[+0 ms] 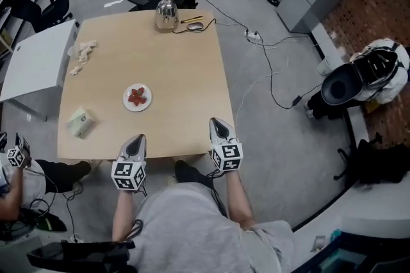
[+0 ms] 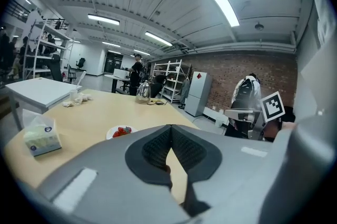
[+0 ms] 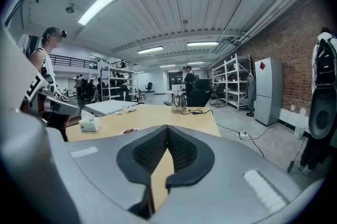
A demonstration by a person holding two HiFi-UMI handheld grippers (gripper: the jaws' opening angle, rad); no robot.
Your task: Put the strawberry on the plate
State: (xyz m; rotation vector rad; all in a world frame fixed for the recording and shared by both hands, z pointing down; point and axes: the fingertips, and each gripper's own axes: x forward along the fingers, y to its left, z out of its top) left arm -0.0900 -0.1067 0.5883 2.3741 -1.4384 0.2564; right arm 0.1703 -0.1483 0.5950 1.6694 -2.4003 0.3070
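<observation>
In the head view our own grey-clad torso fills the bottom edge and covers most of both forearms. In the right gripper view the gripper body cuts off the plate (image 3: 122, 132), and only a sliver of red shows above it. How many pieces make up the strawberry (image 1: 137, 97) we cannot tell, as it reads as a small red cluster. It lies on the white plate (image 1: 126, 104), left of centre on the wooden table (image 1: 179, 66) and well ahead of both tools.

We can read no writing. The print on the tissue pack (image 1: 80, 122) near the table's left front corner is too small, and each marker cube (image 1: 128, 175) shows only black-and-white squares.

We hold the left gripper (image 1: 136, 140) and the right gripper (image 1: 218, 124) side by side over the table's near edge. Both point away from us toward the kettle (image 1: 166, 13) at the far edge and are tilted slightly downward. The jaws of each are pressed together with nothing between them.
</observation>
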